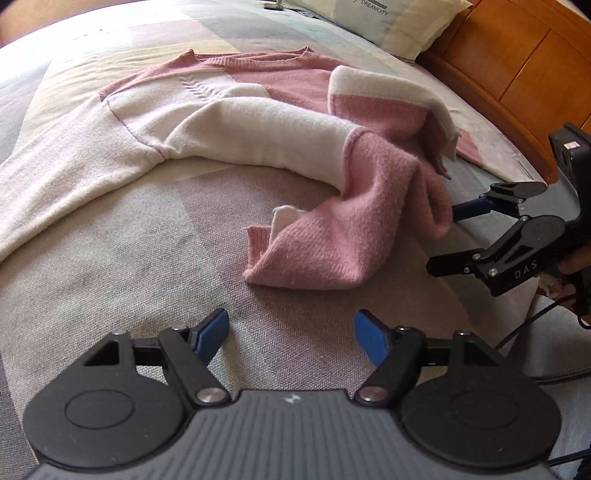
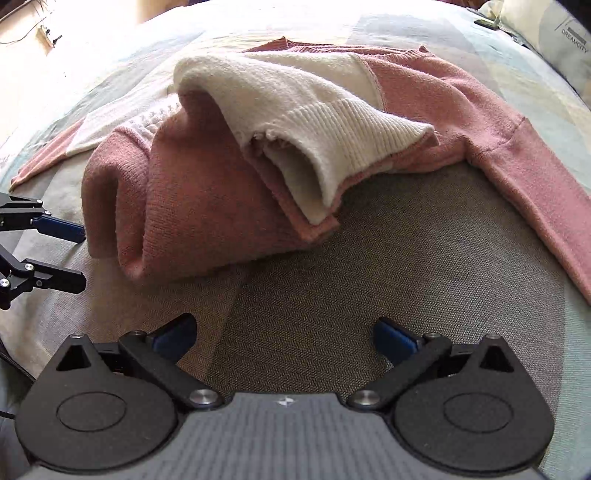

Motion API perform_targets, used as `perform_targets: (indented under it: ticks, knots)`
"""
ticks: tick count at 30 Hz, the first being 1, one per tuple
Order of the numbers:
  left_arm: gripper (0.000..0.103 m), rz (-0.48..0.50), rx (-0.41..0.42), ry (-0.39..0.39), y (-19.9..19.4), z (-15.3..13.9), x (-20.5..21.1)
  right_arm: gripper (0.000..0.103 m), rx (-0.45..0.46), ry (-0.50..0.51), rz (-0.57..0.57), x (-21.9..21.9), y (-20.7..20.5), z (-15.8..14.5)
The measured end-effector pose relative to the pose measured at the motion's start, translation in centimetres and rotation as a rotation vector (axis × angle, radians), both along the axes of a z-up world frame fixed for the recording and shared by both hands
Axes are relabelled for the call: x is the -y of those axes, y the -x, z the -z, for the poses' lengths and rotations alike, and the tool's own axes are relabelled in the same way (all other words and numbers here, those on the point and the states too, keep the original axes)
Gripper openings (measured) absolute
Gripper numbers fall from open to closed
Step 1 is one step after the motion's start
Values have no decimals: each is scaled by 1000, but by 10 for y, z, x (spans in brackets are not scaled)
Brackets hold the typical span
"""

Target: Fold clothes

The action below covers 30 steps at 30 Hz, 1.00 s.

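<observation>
A pink and cream knit sweater lies on the bed, its hem bunched up over the body into a loose heap; it also shows in the right wrist view. One cream sleeve trails to the left, and a pink sleeve trails to the right. My left gripper is open and empty, just short of the heap. My right gripper is open and empty above the bedspread; in the left wrist view it hovers beside the heap's right edge.
The bedspread has pale colour blocks. A pillow lies at the head of the bed next to a wooden headboard. A black cable hangs off the right gripper. The left gripper's fingers show at the right wrist view's left edge.
</observation>
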<state>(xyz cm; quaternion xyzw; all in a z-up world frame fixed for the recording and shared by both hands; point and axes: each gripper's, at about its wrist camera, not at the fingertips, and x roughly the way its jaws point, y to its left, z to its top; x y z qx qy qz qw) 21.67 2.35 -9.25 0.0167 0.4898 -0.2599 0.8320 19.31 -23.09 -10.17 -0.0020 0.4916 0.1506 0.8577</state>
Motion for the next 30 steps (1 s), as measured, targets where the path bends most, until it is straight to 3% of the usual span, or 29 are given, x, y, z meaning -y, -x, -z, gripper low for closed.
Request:
perform_targets:
  ticks: [11, 14, 20, 24, 27, 30]
  knots:
    - [79, -70, 220, -10, 43, 6, 10, 103, 221, 77, 11, -21, 44, 10]
    - [79, -142, 219, 19, 62, -1, 13, 103, 252, 70, 26, -21, 57, 2]
    - [79, -146, 274, 3, 84, -19, 26, 103, 315, 56, 58, -21, 82, -15]
    - [79, -163, 292, -52, 75, -21, 37, 103, 357, 46, 79, -22, 99, -26]
    - [79, -170, 306, -105, 61, -19, 43, 103, 362, 81, 58, -25, 90, -28]
    - [79, -157, 285, -98, 44, -15, 45, 103, 358, 109, 46, -27, 75, -25]
